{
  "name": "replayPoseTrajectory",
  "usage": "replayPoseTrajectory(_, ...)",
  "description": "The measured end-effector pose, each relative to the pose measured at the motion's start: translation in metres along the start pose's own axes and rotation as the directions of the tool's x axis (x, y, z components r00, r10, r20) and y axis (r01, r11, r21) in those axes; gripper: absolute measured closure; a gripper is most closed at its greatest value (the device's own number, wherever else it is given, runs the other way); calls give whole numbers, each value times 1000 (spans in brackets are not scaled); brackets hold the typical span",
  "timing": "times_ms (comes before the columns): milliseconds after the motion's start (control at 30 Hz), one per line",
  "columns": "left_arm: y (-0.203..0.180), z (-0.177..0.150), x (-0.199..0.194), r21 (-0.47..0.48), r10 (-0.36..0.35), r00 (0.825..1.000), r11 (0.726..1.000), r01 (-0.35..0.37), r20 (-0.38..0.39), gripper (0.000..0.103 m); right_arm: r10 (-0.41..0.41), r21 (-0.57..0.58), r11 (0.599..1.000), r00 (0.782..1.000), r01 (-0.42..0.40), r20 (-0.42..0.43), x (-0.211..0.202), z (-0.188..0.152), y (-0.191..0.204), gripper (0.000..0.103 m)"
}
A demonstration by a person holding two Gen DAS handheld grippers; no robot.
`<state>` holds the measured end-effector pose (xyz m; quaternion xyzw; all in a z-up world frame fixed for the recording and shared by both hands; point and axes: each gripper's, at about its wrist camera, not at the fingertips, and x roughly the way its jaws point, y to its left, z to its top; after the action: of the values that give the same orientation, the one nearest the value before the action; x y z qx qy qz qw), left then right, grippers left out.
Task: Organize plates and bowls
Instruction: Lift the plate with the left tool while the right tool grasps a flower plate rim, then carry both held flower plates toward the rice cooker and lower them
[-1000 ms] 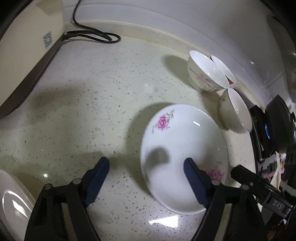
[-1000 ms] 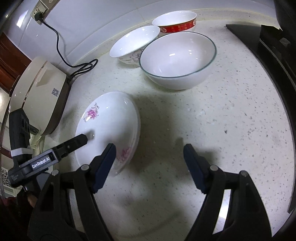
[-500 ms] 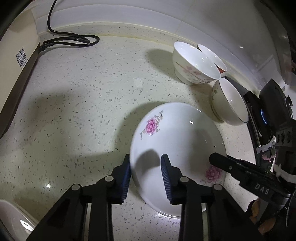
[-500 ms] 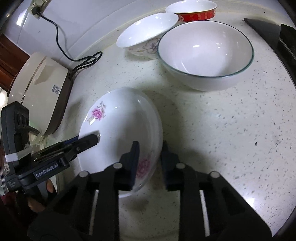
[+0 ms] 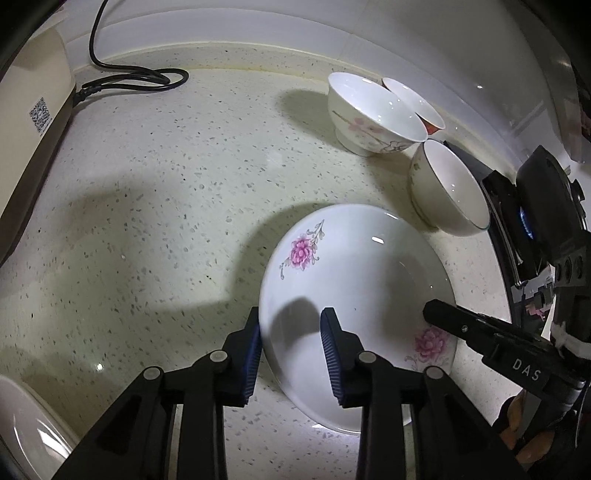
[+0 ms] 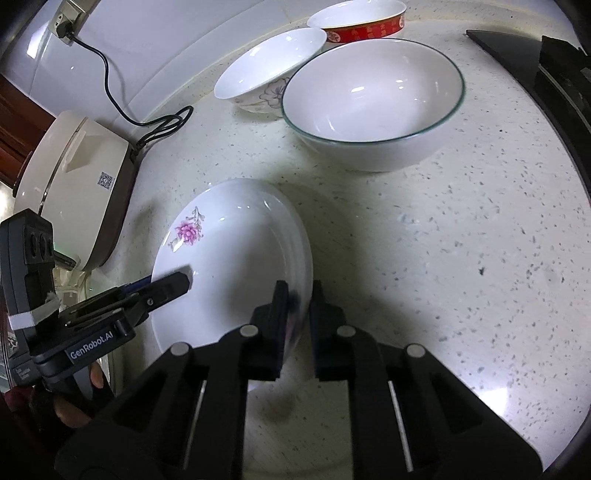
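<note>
A white plate with pink flowers (image 5: 365, 266) lies on the speckled counter; it also shows in the right wrist view (image 6: 236, 258). My left gripper (image 5: 291, 325) is shut on the plate's left rim. My right gripper (image 6: 299, 299) is shut on the plate's right rim. A large white bowl with a green rim (image 6: 373, 99) stands behind the plate; the left wrist view shows it (image 5: 447, 188) too. A floral bowl (image 6: 266, 74) and a red-sided bowl (image 6: 358, 22) stand by the wall.
A cream rice cooker (image 6: 70, 181) with a black cord (image 5: 129, 77) stands at the left. A black stove (image 6: 546, 81) lies at the right. A white lid (image 5: 26, 432) shows at the lower left of the left wrist view.
Both grippers went from wide open to closed on opposite rims of the flowered plate. The cameras moved in closer to it.
</note>
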<state>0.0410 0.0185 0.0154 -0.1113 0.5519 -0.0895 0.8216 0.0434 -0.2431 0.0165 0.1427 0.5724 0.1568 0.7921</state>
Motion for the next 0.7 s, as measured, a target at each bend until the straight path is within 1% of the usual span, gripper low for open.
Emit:
replayPoseTrajectory(167,-9,-4,-3,-18,13,1000,1000,-12,23,71,16,-4,1000,1000,-16,18,-8,-6,-5,89)
replayPoseTrajectory(400,-25,-17,-5,-24,30,999,999,-30,23,71,15,-13,1000,1000,-15,10,-16,-13,-16,89)
replayPoseTrajectory(700,-37,-25,-11,-42,49,997,998,-46,59,71,39,-22,999,999,-39,14,-27,-20,-25,89)
